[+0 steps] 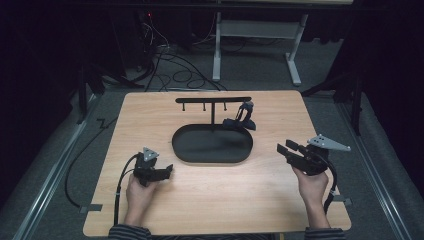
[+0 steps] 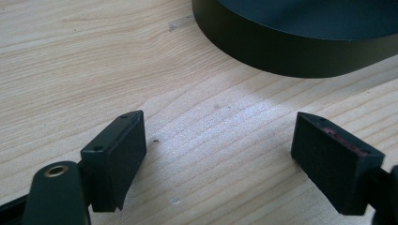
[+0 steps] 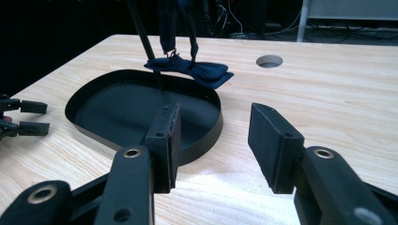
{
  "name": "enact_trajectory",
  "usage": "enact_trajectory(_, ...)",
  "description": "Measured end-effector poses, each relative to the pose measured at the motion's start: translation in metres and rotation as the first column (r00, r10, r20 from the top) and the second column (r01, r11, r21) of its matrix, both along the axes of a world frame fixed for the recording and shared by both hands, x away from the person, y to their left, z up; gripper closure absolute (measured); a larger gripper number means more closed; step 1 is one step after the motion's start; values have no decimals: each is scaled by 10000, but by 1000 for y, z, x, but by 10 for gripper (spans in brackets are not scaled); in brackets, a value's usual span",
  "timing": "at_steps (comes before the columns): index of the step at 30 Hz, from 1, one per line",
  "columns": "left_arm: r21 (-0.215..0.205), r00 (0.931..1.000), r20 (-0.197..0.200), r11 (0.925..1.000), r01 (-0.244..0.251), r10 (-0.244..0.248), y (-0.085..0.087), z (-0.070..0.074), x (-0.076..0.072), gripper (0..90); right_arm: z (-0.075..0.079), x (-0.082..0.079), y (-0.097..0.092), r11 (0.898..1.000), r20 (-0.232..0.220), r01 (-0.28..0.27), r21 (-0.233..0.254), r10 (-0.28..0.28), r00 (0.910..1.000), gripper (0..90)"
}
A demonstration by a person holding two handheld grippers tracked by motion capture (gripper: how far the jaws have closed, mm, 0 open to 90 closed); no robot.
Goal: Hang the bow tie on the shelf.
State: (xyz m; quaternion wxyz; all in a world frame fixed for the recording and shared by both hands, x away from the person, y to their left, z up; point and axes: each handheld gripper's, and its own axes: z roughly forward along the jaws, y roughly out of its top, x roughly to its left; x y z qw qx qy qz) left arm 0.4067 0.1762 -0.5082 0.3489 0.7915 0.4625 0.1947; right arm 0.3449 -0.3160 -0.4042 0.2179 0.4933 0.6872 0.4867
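Dark, seemingly fabric bow tie on oval tray

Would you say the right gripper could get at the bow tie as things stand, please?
Probably yes: the right gripper is open, and bare table lies between it and the bow tie, which hangs over the tray rim.

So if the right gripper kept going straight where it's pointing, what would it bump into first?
Probably the black oval metal tray: its near rim lies just ahead of the open right gripper. Beyond it, the dark blue bow tie rests on the tray's far rim. Depth is hard to judge.
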Motion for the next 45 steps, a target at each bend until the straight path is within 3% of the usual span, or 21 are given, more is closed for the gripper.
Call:
enact_trajectory(19,-3,10000,2,10000,-3,3,0,0,0,188,-19,-3,4,9998,-421,-83,208,92,9991,559)
enact_trajectory(45,-2,10000,-1,10000,-2,2,0,0,0,188,-46,-1,16,9996,-1010,-288,-48,282,9945,560)
